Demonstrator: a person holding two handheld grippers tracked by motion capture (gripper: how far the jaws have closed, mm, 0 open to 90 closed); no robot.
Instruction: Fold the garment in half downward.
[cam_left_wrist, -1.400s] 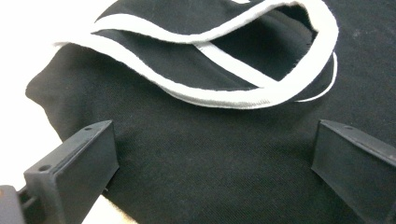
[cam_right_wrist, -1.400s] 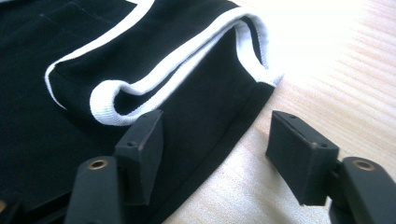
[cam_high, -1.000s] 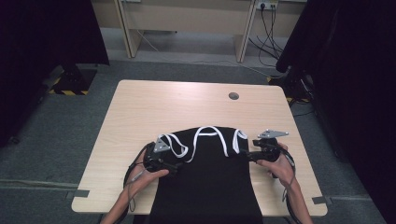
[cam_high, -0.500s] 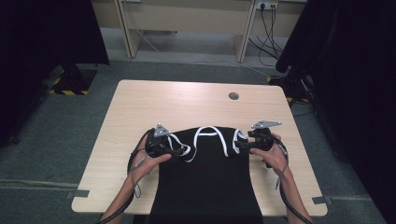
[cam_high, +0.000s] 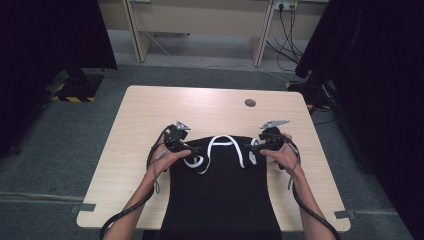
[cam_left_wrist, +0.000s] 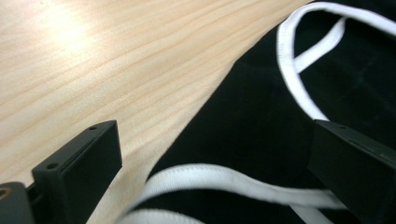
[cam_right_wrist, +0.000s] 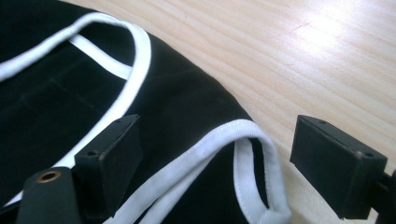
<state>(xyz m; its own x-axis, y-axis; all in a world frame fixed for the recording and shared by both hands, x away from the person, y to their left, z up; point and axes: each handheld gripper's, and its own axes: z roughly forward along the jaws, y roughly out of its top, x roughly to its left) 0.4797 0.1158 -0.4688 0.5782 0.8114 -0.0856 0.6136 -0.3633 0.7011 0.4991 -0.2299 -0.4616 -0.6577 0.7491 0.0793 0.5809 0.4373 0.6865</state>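
Note:
A black cloth (cam_high: 220, 195) with white straps (cam_high: 225, 140) lies on the wooden table (cam_high: 210, 105) and hangs over its near edge. My left gripper (cam_high: 192, 148) is at the cloth's top left corner. In the left gripper view, that gripper (cam_left_wrist: 215, 140) is open, and a white strap (cam_left_wrist: 224, 177) lies loose on the cloth between its jaws. My right gripper (cam_high: 252, 146) is at the top right corner. Its jaws have just been opening. The right gripper (cam_right_wrist: 219, 128) stands open, with a strap loop (cam_right_wrist: 233, 133) lying between the jaws, untouched.
A round cable hole (cam_high: 250, 102) sits in the far right of the tabletop. Bare wood stretches beyond the cloth and to both sides. Dark curtains (cam_high: 45, 45) flank the table, and cables (cam_high: 285, 30) run along the floor behind it.
Both hands have moved away from the person, up the table to the cloth's top corners. The cloth's top edge now looks straighter and narrower.

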